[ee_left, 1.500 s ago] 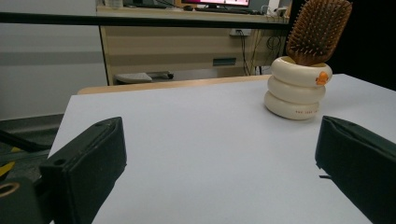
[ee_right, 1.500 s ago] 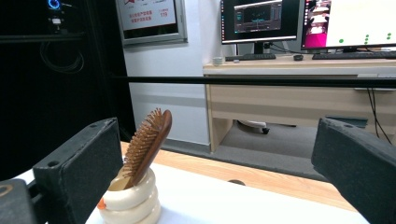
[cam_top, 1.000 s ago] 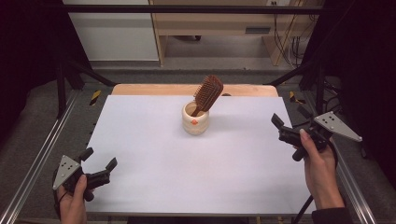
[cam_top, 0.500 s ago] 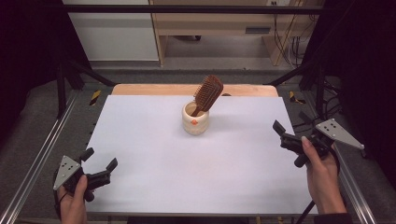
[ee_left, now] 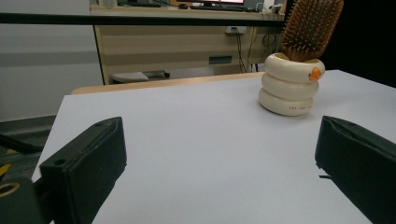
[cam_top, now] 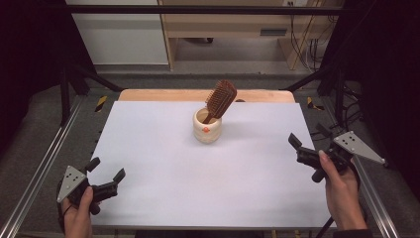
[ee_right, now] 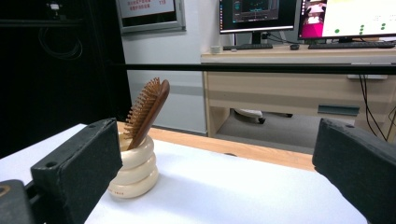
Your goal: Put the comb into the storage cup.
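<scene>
The left gripper (cam_top: 105, 179) is showing as a black two-jaw tool with a grey three-cornered plate on top, dotted with small dark holes, and the right gripper (cam_top: 304, 148) is carrying the same black body and a larger-looking grey plate. Up close, the jaws are appearing as thick, matte black blocks with a small round hole near the base. A dark cable seems to be trailing below the right hand (cam_top: 341, 191), though it is hard to make out.

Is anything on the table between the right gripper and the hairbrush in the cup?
Nothing visible: bare white table lies between the right gripper and the hairbrush, which leans in the cream cup.
</scene>
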The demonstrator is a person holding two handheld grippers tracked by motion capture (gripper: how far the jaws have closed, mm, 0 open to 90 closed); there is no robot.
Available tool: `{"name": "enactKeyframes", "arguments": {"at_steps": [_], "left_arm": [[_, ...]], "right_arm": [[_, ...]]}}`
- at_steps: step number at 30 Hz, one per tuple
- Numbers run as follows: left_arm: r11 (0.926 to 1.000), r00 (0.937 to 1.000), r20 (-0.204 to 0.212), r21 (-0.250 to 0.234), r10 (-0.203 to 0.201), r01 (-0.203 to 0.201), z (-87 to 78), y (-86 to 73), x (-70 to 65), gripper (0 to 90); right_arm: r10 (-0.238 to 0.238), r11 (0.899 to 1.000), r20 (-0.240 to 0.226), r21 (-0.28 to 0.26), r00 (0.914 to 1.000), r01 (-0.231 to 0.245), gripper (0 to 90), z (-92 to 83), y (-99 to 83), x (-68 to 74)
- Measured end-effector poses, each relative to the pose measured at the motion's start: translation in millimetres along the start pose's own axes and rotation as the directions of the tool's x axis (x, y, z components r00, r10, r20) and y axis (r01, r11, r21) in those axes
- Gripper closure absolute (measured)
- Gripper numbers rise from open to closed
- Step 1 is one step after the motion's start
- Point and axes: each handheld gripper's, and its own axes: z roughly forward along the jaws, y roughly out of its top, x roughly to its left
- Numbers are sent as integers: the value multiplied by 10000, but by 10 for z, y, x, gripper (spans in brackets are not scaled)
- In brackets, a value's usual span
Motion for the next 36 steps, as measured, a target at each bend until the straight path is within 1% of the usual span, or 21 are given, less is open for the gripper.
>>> {"name": "enactKeyframes", "arguments": {"at_steps": [1,3,4,6,8,22,29,31,36], "left_arm": [[10000,10000,10,-16,-3,3,-6,-1,-1,22],[10000,10000,11,-16,25,-25,-27,-2,1,22],[10000,10000,-52,-24,45,-45,-41,-3,4,22],[10000,10000,-3,-36,8,-8,-51,-5,6,22],[10000,10000,-58,-49,12,-12,-63,-6,11,22],[10000,10000,-2,-26,-5,5,-53,-12,11,22],[10000,10000,23,-28,-23,23,-52,-15,13,23],[10000,10000,22,-31,-29,29,-53,-15,14,23],[10000,10000,51,-35,-24,24,-50,-16,13,23]], "right_arm": [[-54,10000,1,19,10000,54,17,-5,-12,-4],[-34,10000,7,34,10000,34,18,-16,-34,-5],[-12,10000,0,73,10000,12,18,-23,-45,-3],[-38,10000,12,73,10000,38,18,-36,-68,-5],[-11,10000,18,68,10000,10,18,-52,-86,-5],[20,9998,62,197,10000,-21,19,-148,-220,-18],[79,9992,55,384,10000,-81,20,-161,-348,-5],[176,9989,68,445,9998,-179,21,-164,-400,1],[153,9974,50,698,9999,-156,22,-176,-517,6]]}}
